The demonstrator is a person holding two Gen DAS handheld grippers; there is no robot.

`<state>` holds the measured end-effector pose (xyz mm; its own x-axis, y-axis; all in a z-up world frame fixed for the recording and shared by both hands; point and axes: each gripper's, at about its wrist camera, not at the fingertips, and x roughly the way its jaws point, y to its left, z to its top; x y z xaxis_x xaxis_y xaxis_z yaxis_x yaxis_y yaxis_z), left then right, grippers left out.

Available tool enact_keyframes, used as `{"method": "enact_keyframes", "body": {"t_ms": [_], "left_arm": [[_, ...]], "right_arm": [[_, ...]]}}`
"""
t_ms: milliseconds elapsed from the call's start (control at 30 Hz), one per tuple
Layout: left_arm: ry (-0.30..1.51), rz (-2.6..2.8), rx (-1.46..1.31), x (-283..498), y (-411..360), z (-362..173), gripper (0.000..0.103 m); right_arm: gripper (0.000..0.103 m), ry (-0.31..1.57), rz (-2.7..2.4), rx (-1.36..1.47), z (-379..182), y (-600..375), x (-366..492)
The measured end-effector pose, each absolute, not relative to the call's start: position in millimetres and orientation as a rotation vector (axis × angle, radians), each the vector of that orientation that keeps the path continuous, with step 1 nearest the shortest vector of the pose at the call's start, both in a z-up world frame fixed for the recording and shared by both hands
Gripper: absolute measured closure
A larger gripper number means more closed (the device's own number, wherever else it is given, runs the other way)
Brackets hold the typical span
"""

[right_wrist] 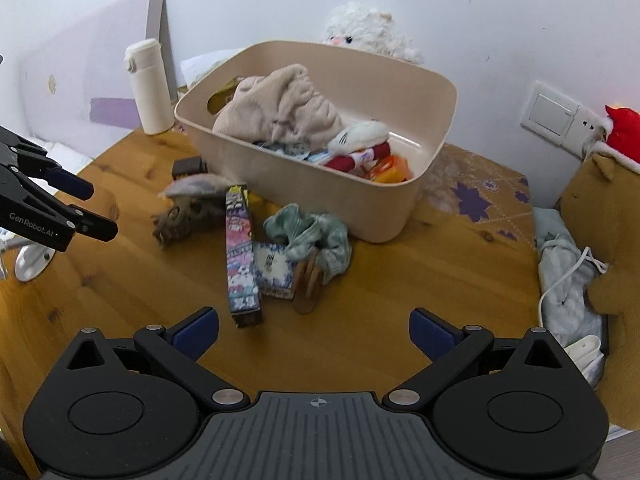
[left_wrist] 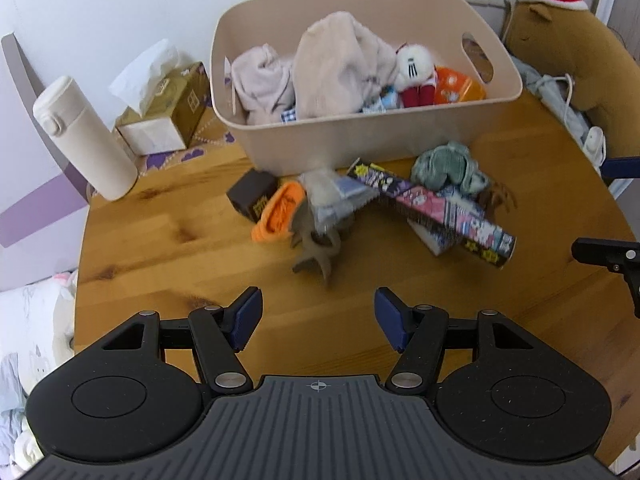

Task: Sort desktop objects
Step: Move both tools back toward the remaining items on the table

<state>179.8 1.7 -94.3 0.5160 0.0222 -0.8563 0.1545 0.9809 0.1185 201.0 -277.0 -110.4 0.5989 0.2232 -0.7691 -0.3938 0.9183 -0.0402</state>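
A beige bin (left_wrist: pixel 320 136) (right_wrist: pixel 372 208) stands at the back of the wooden table, holding cloths, a small plush and an orange pack. In front of it lie a long patterned box (left_wrist: pixel 436 208) (right_wrist: pixel 240 256), a green scrunchie (left_wrist: pixel 448 168) (right_wrist: pixel 308 236), a brown toy figure (left_wrist: pixel 316 248) (right_wrist: pixel 180 220), an orange item (left_wrist: pixel 280 212), a dark small box (left_wrist: pixel 252 196) (right_wrist: pixel 188 166) and a brown clip (right_wrist: pixel 308 284). My left gripper (left_wrist: pixel 318 320) is open and empty, short of the pile. My right gripper (right_wrist: pixel 314 336) is open and empty, near the long box's end.
A white flask (left_wrist: pixel 84 140) (right_wrist: pixel 148 88) and a tissue box (left_wrist: pixel 164 116) stand at the back left. A large brown plush (left_wrist: pixel 576 60) (right_wrist: pixel 612 280) and a cable (right_wrist: pixel 560 284) crowd the right edge. The other gripper shows at the left of the right wrist view (right_wrist: pixel 92 208).
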Motion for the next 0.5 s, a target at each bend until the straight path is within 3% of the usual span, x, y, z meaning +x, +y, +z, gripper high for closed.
{"method": "enact_keyframes", "body": {"t_ms": [500], "left_arm": [[1.035, -0.086, 0.206, 182.8, 9.0, -143.5, 0.040]], "right_arm": [[0.000, 0.911, 0.420, -0.221, -149.0, -249.5, 205.8]]}}
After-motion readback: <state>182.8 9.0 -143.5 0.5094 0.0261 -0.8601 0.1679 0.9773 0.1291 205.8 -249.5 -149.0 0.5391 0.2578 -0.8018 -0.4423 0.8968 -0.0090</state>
